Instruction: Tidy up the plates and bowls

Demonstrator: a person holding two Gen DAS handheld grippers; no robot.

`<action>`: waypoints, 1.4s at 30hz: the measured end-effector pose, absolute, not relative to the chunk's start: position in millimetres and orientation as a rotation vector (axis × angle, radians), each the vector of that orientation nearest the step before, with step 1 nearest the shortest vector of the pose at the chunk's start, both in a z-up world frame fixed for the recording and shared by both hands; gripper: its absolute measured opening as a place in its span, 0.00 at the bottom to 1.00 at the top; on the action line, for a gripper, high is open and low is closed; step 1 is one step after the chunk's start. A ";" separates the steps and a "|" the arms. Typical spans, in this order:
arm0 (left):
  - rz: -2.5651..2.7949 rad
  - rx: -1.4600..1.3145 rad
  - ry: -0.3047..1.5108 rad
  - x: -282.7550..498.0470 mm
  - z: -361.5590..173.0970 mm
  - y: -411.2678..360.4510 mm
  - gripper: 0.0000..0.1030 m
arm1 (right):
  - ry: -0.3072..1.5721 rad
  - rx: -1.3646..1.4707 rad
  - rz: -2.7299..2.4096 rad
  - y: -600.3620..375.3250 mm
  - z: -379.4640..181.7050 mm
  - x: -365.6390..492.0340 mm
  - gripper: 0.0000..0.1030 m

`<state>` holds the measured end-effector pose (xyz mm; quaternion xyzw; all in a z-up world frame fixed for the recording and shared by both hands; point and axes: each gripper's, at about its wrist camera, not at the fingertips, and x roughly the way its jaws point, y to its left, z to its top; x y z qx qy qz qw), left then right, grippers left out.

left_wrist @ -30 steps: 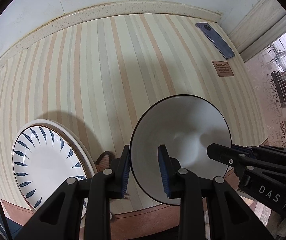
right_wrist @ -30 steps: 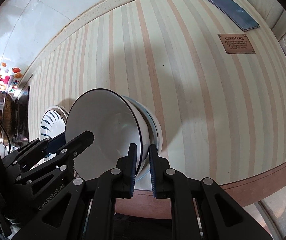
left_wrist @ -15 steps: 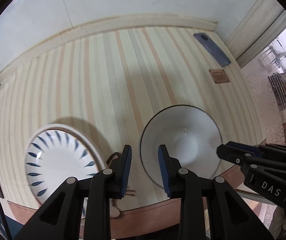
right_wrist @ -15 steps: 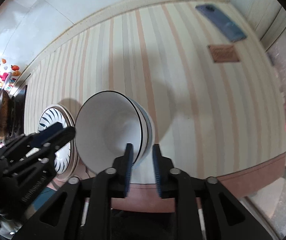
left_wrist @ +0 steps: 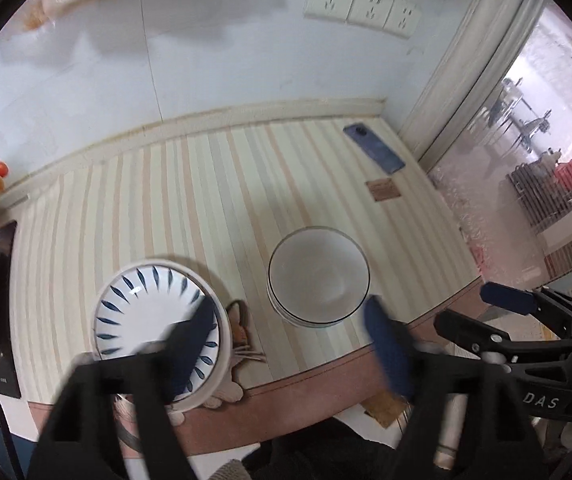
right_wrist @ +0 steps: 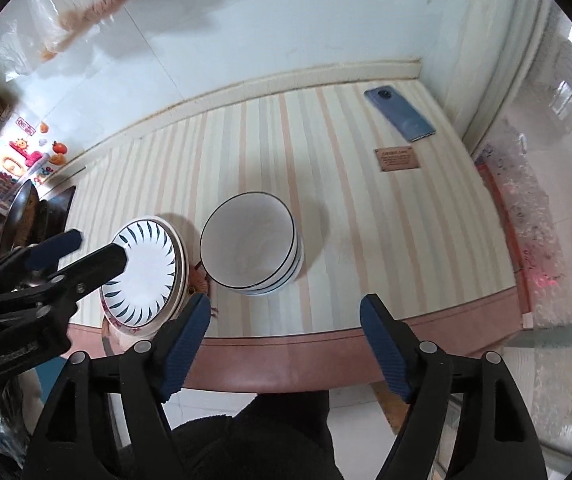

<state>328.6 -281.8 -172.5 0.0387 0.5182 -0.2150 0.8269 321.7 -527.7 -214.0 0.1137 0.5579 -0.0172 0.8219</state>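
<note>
At far left in the right wrist view, pans [right_wrist: 14, 216] and stickers [right_wrist: 26, 156] crowd the edge, partly cut off by the lens rim. The left gripper [left_wrist: 290, 332] hangs above the near table edge with its jaws spread wide and empty; in its own view its fingers are smeared by motion blur, so their outline is hard to make out. From the right wrist view its body carries pale lettering too blurred to read.

The plates [right_wrist: 146, 276] sit stacked on the striped table [right_wrist: 366, 240], near its front edge; how many lie in the stack cannot be told. A small brown thing [left_wrist: 238, 320] just beside them is half hidden by the plate rim. Right of it, close to the plates but apart from them, the bowls [right_wrist: 252, 244] stand nested upright, blue-banded sides showing.

The right gripper [right_wrist: 286, 332] is also spread wide, holding nothing, above the table's front edge. In the left wrist view its side reads "DAS". Farther right and back lie a brown plaque [right_wrist: 397, 159], its writing too small to read, and a phone [right_wrist: 400, 114] face down near the wall. Three sockets [left_wrist: 362, 10] sit above.
</note>
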 end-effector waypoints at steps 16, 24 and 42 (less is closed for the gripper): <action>-0.519 0.034 1.049 318.5 -146.2 -278.4 0.93 | 1.074 0.331 -0.078 -545.5 -165.5 290.9 0.86; -0.574 -0.008 1.070 364.9 -188.7 -287.8 0.93 | 1.180 0.464 -0.028 -567.5 -221.4 334.1 0.89; -0.642 -0.021 1.477 463.1 -345.0 -332.0 0.87 | 1.439 0.849 0.129 -584.1 -415.8 419.5 0.89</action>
